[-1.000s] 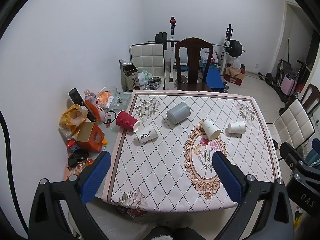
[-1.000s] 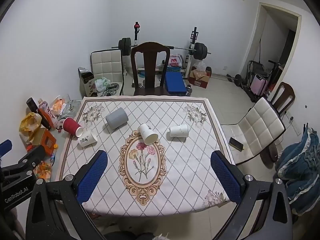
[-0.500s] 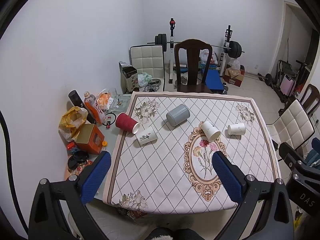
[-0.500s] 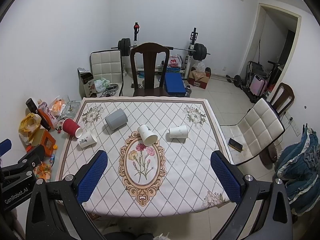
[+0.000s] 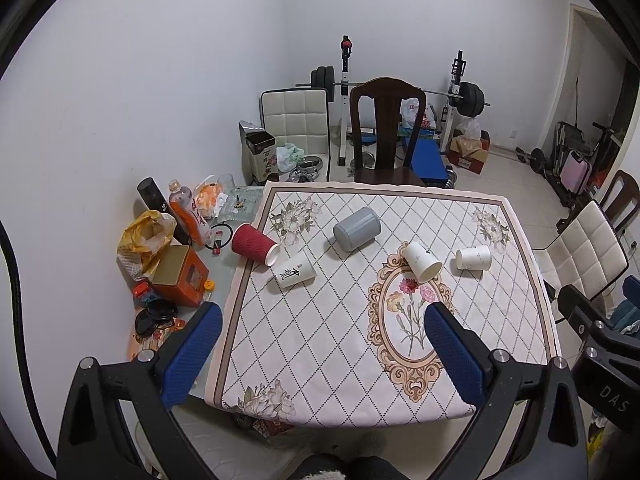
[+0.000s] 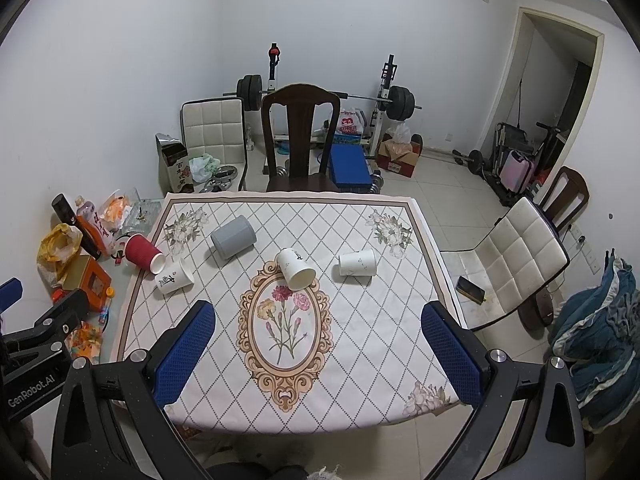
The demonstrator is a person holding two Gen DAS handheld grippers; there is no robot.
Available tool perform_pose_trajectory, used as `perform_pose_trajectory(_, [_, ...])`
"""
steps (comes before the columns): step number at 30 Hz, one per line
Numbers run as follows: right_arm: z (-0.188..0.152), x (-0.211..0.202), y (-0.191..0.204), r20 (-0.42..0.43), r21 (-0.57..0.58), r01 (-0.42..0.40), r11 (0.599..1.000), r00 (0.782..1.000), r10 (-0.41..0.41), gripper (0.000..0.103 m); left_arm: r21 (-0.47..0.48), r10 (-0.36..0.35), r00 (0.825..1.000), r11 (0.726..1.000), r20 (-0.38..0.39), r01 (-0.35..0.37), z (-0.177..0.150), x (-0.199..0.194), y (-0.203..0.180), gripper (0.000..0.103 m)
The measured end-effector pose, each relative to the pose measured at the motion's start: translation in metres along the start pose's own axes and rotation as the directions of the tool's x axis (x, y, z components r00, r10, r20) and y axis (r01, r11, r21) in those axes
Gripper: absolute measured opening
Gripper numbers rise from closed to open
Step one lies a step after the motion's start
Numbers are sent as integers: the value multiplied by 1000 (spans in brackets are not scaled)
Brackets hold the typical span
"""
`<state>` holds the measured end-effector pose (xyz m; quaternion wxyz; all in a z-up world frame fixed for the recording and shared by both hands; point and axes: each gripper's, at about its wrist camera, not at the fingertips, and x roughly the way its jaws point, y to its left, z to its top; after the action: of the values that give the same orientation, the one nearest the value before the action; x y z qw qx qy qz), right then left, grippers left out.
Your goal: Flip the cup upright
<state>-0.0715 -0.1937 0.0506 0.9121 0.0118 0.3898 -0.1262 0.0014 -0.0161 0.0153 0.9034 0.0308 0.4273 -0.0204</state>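
Several cups lie on their sides on the patterned tablecloth (image 5: 320,344): a red ribbed cup (image 5: 254,244) at the left edge, a white cup with black writing (image 5: 295,272) beside it, a grey cup (image 5: 357,233), a white cup (image 5: 422,262) at the oval's top, and a white cup (image 5: 473,258) to its right. In the right wrist view they are the red cup (image 6: 144,255), lettered cup (image 6: 175,276), grey cup (image 6: 233,237), centre cup (image 6: 295,269) and right cup (image 6: 357,263). My left gripper (image 5: 322,354) and right gripper (image 6: 318,350) are open and empty, high above the near table edge.
Bottles, a yellow bag (image 5: 146,238) and an orange box (image 5: 180,276) crowd the glass strip left of the cloth. A dark wooden chair (image 5: 386,132) stands behind the table, a white padded chair (image 6: 516,256) to its right. Gym gear lines the back wall.
Both cameras have drifted slightly; the table sits a little higher and farther in view. No cup has moved. Both grippers stay open.
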Motion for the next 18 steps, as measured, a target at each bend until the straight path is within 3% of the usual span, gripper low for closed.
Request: perform_pose_trajectory(18, [0, -2, 1, -2, -4, -4, 1000, 1000, 4, 103, -4, -1, 1000, 1000, 3, 1, 1, -1, 1, 103])
